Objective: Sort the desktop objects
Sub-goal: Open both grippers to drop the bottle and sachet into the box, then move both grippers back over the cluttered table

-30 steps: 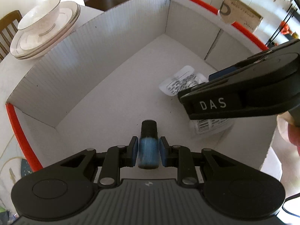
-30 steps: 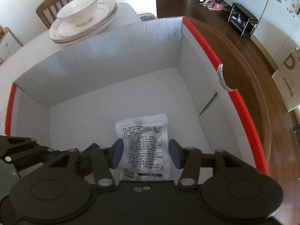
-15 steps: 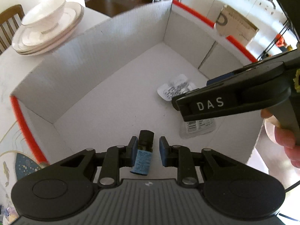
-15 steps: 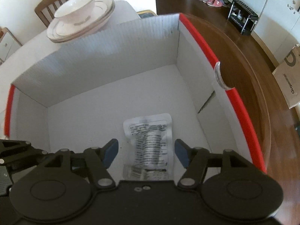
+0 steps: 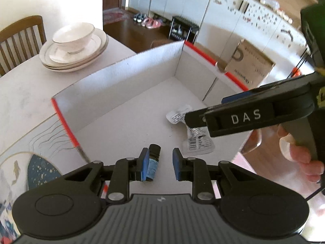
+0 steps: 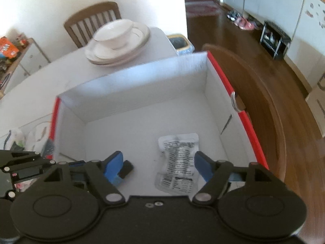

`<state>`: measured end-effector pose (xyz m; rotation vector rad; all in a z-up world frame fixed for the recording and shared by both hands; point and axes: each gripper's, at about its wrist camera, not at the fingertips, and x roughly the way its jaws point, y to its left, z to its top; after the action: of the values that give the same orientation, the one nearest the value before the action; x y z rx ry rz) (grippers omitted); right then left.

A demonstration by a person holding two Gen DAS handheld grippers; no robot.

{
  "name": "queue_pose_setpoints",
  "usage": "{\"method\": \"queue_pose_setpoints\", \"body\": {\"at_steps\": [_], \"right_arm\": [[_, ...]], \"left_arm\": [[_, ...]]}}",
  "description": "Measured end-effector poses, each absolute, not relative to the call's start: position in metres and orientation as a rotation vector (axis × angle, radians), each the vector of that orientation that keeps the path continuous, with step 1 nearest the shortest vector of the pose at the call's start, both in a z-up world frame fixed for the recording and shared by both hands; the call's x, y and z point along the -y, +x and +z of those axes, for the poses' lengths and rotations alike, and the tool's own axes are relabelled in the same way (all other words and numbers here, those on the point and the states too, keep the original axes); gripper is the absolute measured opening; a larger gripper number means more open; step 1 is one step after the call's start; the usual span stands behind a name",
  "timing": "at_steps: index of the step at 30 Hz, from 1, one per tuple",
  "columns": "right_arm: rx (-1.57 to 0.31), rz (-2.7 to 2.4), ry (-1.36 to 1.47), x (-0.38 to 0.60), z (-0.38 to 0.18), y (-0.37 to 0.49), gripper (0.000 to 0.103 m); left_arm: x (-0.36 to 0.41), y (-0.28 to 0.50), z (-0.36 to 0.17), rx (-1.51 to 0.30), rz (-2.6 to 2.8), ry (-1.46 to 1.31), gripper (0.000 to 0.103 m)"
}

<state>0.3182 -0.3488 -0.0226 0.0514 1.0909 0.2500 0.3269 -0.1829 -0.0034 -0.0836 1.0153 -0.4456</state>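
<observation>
Small dark glass bottle with a blue label and black cap [image 5: 153, 162] lies on its side on the floor of the white corrugated cardboard box with red-edged rims [image 5: 126, 77], near the front left corner. From my left wrist view it sits against the inner face of the left blue pad, cap pointing away from me; the right pad stands clear of it. My left gripper [image 5: 158, 164] has its fingers moderately spread and grips nothing.

Clear plastic sachet printed with black text and a barcode [image 6: 178, 162] lies flat on the box floor, right of the bottle and apart from it. In the right wrist view it rests between the blue pads [image 6: 203, 165], nearer the right one, though I cannot tell whether any pad touches it. My right gripper [image 6: 158, 166] is wide open, holding nothing. In that same view the bottle's black cap pokes out just past the left pad.

From the left view the right gripper's black body, lettered "DAS", hangs over the sachet, with my bare hand [image 5: 300, 154] on its handle.

Beyond the box, on the white counter [image 5: 24, 89], a white bowl sits on stacked white plates [image 5: 75, 46]. A brown wooden chair [image 6: 93, 22] stands behind them.
</observation>
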Motion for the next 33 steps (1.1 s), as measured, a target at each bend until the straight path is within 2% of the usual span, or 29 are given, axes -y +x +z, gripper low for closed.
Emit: {"method": "queue_pose_setpoints", "body": {"at_steps": [11,14,16,17,18,22,24,33], "right_arm": [[-1.005,0.294,0.039,0.330,0.006,0.281,0.083],[-0.987,0.310,0.042,0.321,0.012,0.268,0.086],[-0.966,0.319,0.032,0.311,0.015,0.260,0.088],[-0.956,0.323,0.023,0.305,0.016,0.256,0.088],[-0.944,0.326,0.014,0.300,0.018,0.251,0.089],[-0.911,0.344,0.005,0.282,0.025,0.234,0.093],[-0.900,0.347,-0.016,0.269,0.028,0.226,0.093],[-0.896,0.358,-0.016,0.221,0.029,0.201,0.093]], "left_arm": [[0.152,0.279,0.014,-0.913,-0.415,-0.116,0.024],[0.138,0.266,0.018,-0.890,-0.403,-0.122,0.033],[0.127,0.257,0.020,-0.876,-0.394,-0.128,0.047],[0.122,0.252,0.021,-0.864,-0.389,-0.130,0.058],[0.116,0.246,0.023,-0.849,-0.382,-0.128,0.063],[0.097,0.226,0.026,-0.822,-0.367,-0.112,0.065],[0.086,0.217,0.025,-0.813,-0.357,-0.115,0.070],[0.032,0.184,0.017,-0.810,-0.340,-0.154,0.072]]}}
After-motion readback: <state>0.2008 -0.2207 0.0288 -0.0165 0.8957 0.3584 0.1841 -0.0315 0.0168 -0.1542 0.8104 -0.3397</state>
